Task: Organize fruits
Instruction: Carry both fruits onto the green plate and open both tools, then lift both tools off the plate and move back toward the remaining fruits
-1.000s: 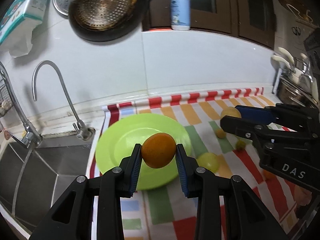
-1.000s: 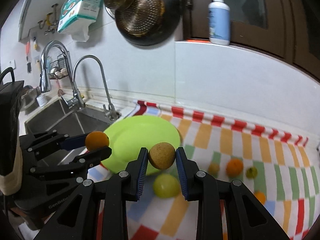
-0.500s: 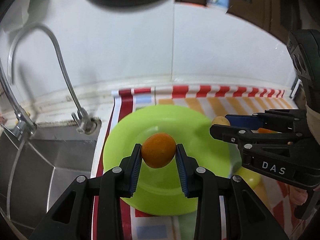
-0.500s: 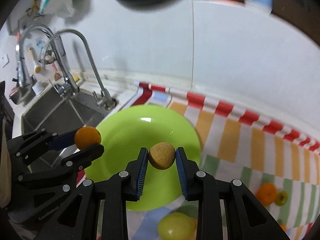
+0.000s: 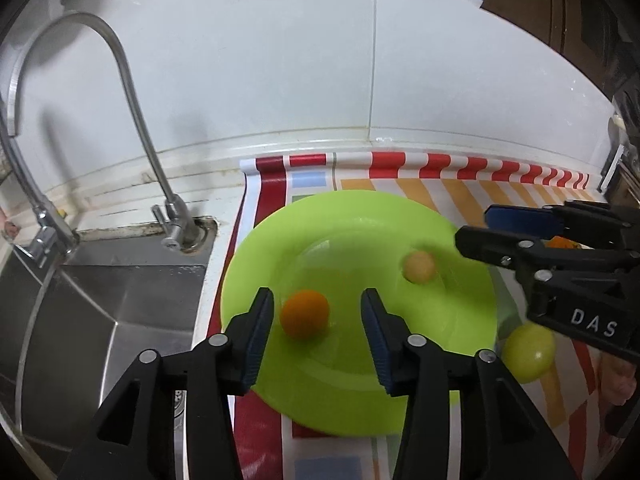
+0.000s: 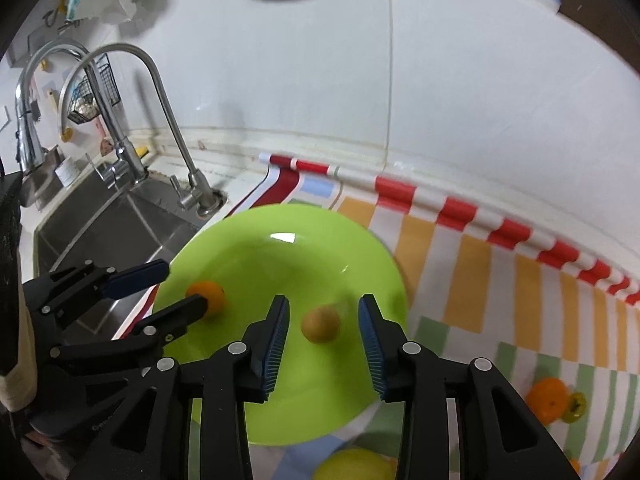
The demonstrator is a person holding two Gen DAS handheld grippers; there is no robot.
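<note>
A lime green plate (image 5: 360, 240) (image 6: 280, 256) lies on a striped cloth beside the sink. An orange fruit (image 5: 305, 313) (image 6: 208, 295) rests on the plate between the fingers of my open left gripper (image 5: 318, 312), untouched. A tan round fruit (image 5: 418, 267) (image 6: 321, 323) lies on the plate between the fingers of my open right gripper (image 6: 323, 322), free of the pads. The left gripper also shows in the right wrist view (image 6: 160, 288), and the right gripper in the left wrist view (image 5: 480, 228).
A yellow-green fruit (image 5: 528, 352) (image 6: 356, 465) lies just off the plate's near right edge. An orange (image 6: 547, 399) and a small green fruit (image 6: 575, 407) lie further right on the cloth. The steel sink (image 5: 100, 312) and tap (image 5: 132, 92) are left of the plate.
Both grippers have opened and let go of their fruits, which now lie on the plate. Both cameras moved closer over the plate.
</note>
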